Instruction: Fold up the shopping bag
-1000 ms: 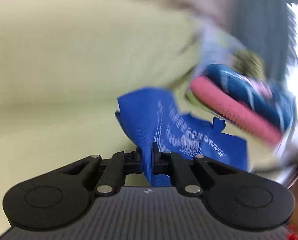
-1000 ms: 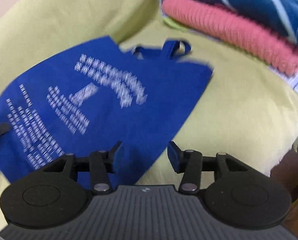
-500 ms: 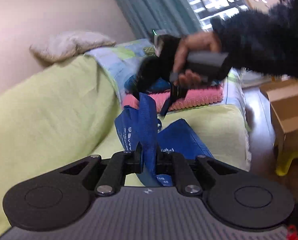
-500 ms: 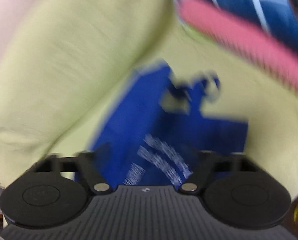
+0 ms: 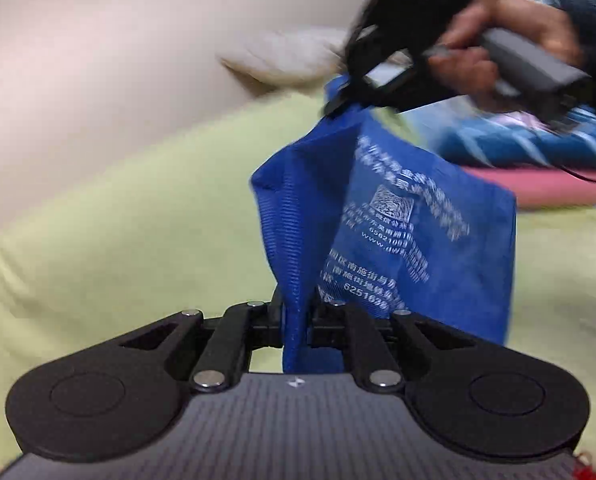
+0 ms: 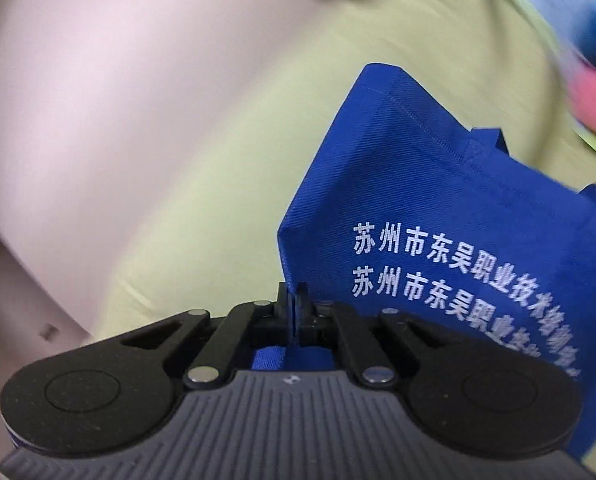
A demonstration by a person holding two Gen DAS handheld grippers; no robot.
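Note:
A blue shopping bag (image 5: pixel 418 240) with white printed lettering hangs lifted above a yellow-green sofa (image 5: pixel 117 232). My left gripper (image 5: pixel 295 322) is shut on a bunched edge of the bag at the bottom of the left wrist view. In the same view the right gripper (image 5: pixel 338 100), held by a person's hand (image 5: pixel 494 40), pinches the bag's upper corner. From the right wrist view, my right gripper (image 6: pixel 295 308) is shut on a thin edge of the bag (image 6: pixel 438 208), which spreads away to the right with its handle (image 6: pixel 490 144) behind.
Folded pink and blue textiles (image 5: pixel 558 160) are stacked on the sofa's far end at the right. A pale cushion (image 5: pixel 281 56) lies on the sofa back against a pinkish wall (image 5: pixel 97 60). A dark sleeve (image 5: pixel 594 12) fills the upper right corner.
My right gripper went from open over the flat bag to shut on its edge and rose. The bag left the sofa seat and now hangs between both grippers. The left grip stayed shut.

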